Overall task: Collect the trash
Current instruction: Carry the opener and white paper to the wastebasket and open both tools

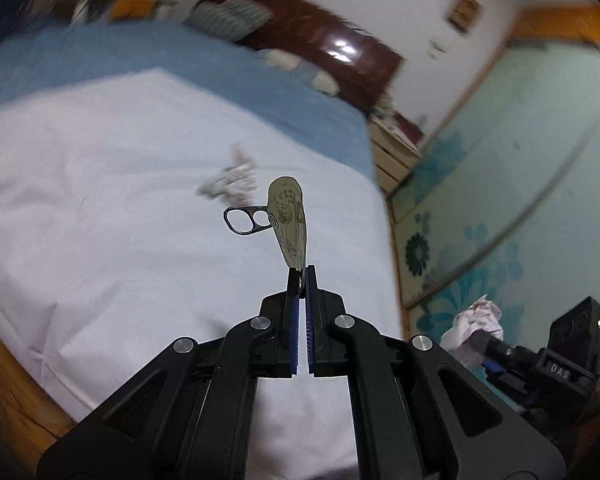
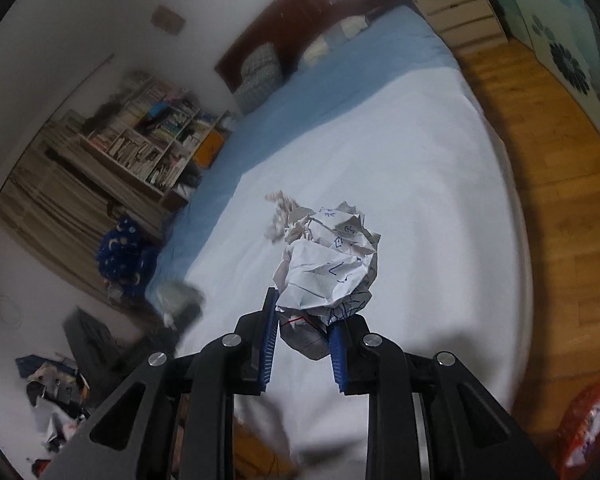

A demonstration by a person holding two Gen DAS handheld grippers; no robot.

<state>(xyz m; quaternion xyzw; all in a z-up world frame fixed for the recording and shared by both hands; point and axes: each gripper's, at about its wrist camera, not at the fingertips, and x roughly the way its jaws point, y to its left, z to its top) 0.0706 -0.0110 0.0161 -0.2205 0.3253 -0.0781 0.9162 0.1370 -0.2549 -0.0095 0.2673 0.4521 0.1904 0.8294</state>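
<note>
Left gripper: the left gripper (image 1: 301, 276) has its jaws pressed together on the lower edge of a can lid (image 1: 289, 222), pinching it at the fingertips.
Can lid: a metal lid with a pull ring (image 1: 245, 220) sticking out to the left; it stands up from the fingertips, lifted clear of the bed.
Right gripper: the right gripper (image 2: 306, 322) pinches a paper ball (image 2: 330, 264) between its blue pads; in the left wrist view the same gripper (image 1: 474, 344) shows at the lower right with the paper (image 1: 476, 320) in its tips.
Paper ball: crumpled white paper with blue writing, bulging above the fingers and held up above the sheet.
Remaining trash: another crumpled scrap (image 1: 232, 182) lies on the white sheet (image 1: 100, 200), beyond both held pieces; it shows blurred in the right wrist view (image 2: 280, 212).
Bed: white sheet nearest, blue cover (image 2: 340, 80) farther back, dark headboard (image 1: 320, 44) behind.
Floor: wooden boards (image 2: 560, 200) beside the bed; a red and white bag (image 2: 592, 420) at the lower right edge.
</note>
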